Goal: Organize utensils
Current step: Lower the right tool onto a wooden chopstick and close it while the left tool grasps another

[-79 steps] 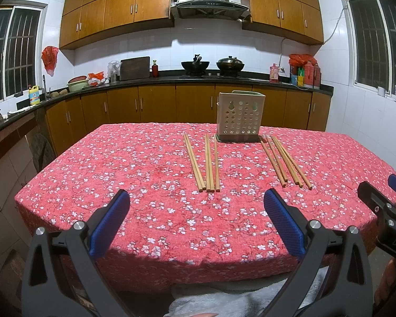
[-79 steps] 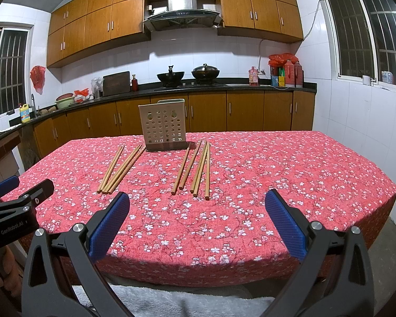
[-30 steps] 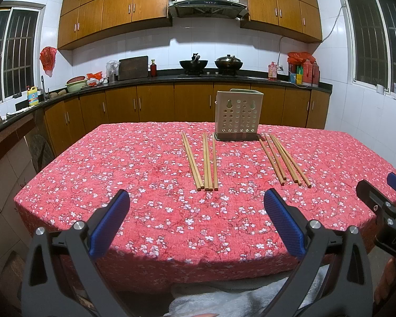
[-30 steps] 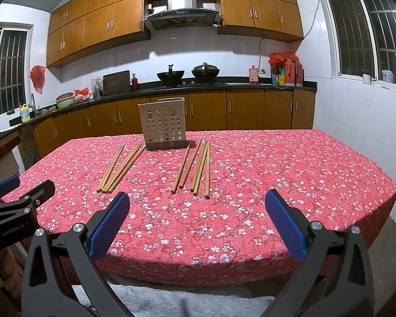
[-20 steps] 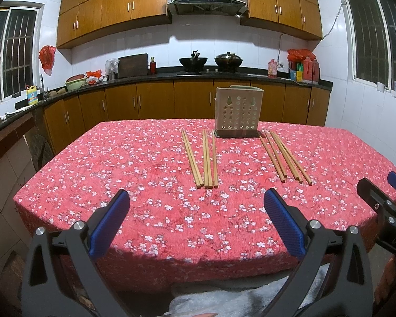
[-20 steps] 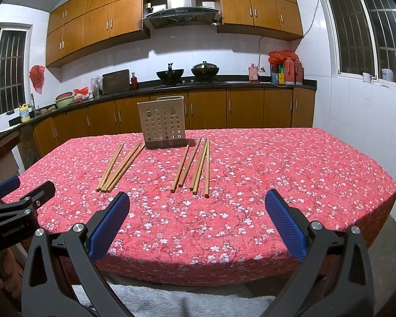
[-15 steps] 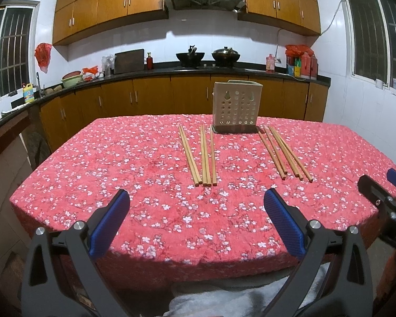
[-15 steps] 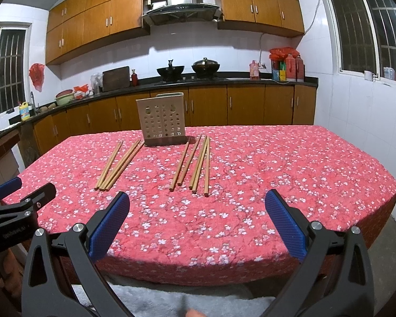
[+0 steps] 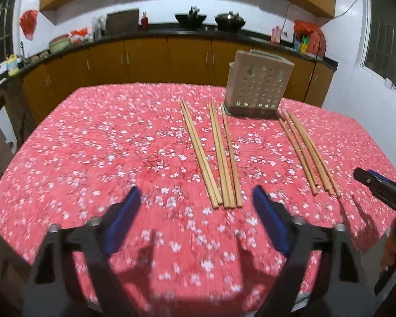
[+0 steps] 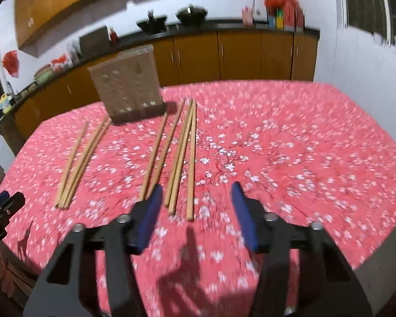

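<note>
Slim, straight wooden chopsticks in two bundles on the red blossom-print surface [image 9: 105,145]: left bundle [image 9: 213,155] of five, right bundle [image 9: 307,153] of about five, blurred, flanking a boxy perforated beige holder [image 9: 258,87]. Left claw [image 9: 196,219] half-narrowed, just been closing, empty, short of the left bundle; right claw [image 10: 195,214] narrower, also closing, gripping nothing, over the right bundle's near tips.
</note>
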The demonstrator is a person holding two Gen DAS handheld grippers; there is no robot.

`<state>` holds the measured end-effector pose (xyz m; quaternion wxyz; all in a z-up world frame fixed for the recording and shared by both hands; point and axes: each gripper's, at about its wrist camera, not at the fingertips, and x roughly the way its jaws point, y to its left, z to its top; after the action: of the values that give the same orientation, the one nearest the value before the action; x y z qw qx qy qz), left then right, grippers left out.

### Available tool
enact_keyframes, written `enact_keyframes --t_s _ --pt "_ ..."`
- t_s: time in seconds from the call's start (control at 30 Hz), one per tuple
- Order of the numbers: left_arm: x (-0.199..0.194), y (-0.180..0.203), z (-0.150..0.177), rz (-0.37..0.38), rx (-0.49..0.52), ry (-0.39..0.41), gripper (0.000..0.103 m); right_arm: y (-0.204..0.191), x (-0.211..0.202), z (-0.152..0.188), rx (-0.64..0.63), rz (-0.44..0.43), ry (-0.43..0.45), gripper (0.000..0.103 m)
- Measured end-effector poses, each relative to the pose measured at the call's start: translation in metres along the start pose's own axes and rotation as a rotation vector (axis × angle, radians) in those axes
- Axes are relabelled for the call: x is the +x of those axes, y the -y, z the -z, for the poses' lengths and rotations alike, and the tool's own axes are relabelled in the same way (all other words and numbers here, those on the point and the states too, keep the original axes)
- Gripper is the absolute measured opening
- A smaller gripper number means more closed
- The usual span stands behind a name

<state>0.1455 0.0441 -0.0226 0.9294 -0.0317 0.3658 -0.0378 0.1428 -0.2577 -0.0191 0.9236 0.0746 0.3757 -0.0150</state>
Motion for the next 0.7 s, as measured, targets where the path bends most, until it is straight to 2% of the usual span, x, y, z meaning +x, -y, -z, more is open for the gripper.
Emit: enact_keyframes --t_s 0.1,0.23,0.37,0.4,0.5,0.53,0.67,0.7 --pt "0.022 -0.002 -0.01 0.027 -0.008 -0.053 0.06 -0.001 0.021 -0.009 0.006 -0.007 -0.04 0.04" --pt "0.042 -0.002 -0.017 0.045 -0.003 -0.093 0.051 -0.003 0.042 -0.015 -0.01 -0.006 -0.09 0.034" --pt "0.061 0.0 -0.024 0.07 -0.006 -0.139 0.039 -0.002 0.063 -0.013 -0.024 0.004 -0.153 0.02" --pt "0.066 0.0 -0.025 0.082 -0.009 -0.154 0.037 -0.001 0.062 -0.011 -0.026 0.006 -0.13 0.018" --pt "0.077 0.002 -0.029 0.099 -0.008 -0.184 0.035 0.001 0.065 -0.012 -0.037 0.019 -0.132 0.008" --pt "0.081 0.004 -0.031 0.097 -0.004 -0.192 0.033 0.005 0.066 -0.013 -0.02 0.015 -0.134 0.008" --pt "0.093 0.0 -0.036 0.102 -0.028 -0.227 0.016 0.014 0.07 -0.016 0.007 0.015 -0.142 0.008" --pt "0.094 -0.002 -0.037 0.107 -0.039 -0.226 0.015 0.015 0.07 -0.016 0.009 0.011 -0.143 0.008"
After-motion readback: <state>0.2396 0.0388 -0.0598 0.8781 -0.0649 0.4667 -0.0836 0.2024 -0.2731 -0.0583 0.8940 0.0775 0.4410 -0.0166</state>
